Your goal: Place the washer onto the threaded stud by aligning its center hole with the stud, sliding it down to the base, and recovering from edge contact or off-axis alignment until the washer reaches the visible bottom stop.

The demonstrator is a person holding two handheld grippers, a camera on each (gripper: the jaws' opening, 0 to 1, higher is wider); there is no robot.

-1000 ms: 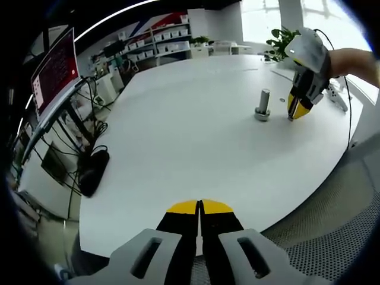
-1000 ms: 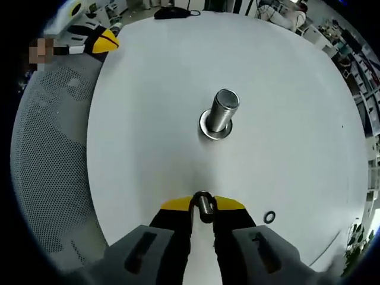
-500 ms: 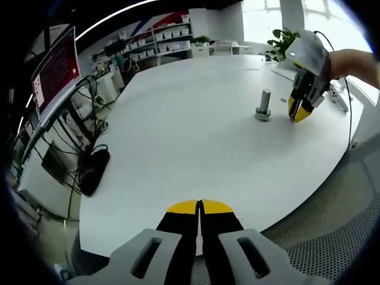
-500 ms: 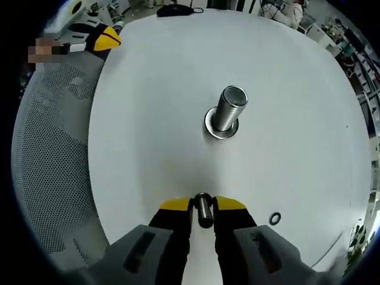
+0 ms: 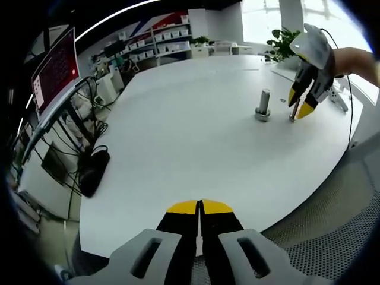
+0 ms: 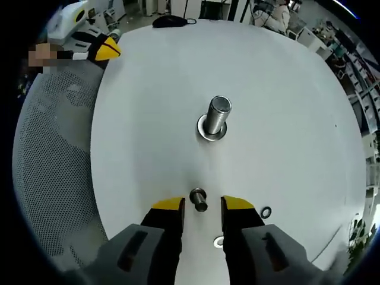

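white table (image 6: 148,119) bears washer (image 6: 219,241) between right claw (image 6: 202,205) jaws.

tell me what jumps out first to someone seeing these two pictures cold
The threaded stud stands upright on its round base near the middle of the white table. Nearer, the right gripper has its yellow-tipped jaws apart around a small metal piece standing on the table, with two washers lying close by. The left gripper waits shut over the table's edge.
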